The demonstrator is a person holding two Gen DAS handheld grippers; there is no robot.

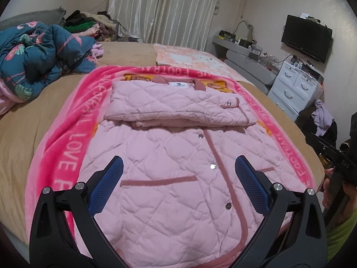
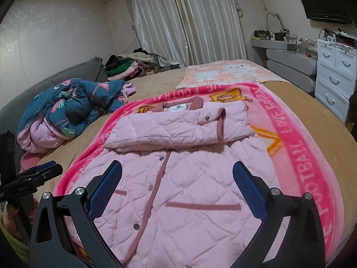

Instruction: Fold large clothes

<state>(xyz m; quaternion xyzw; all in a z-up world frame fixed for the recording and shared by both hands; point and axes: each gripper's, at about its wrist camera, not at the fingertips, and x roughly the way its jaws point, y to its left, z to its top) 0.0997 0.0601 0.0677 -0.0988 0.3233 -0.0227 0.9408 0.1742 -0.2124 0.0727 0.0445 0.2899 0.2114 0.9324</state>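
A pink quilted jacket (image 1: 169, 160) lies front up on a bright pink blanket (image 1: 67, 147) on the bed. Its sleeves are folded across the chest in a band (image 1: 176, 107) below the collar. My left gripper (image 1: 178, 167) is open and empty above the jacket's lower half. My right gripper (image 2: 177, 174) is open and empty above the same part of the jacket (image 2: 189, 192). The folded sleeve band (image 2: 178, 129) and blanket (image 2: 308, 163) show in the right wrist view too. The right gripper also shows at the left wrist view's right edge (image 1: 334, 156), the left gripper at the right wrist view's left edge (image 2: 33, 176).
A crumpled teal flamingo quilt (image 1: 38, 51) lies at the bed's left. A pile of clothes (image 1: 89, 24) sits at the far corner by the curtains. A peach blanket (image 1: 189, 55) lies beyond the jacket. White drawers (image 1: 294, 87), a grey desk and a wall TV (image 1: 305, 38) stand right.
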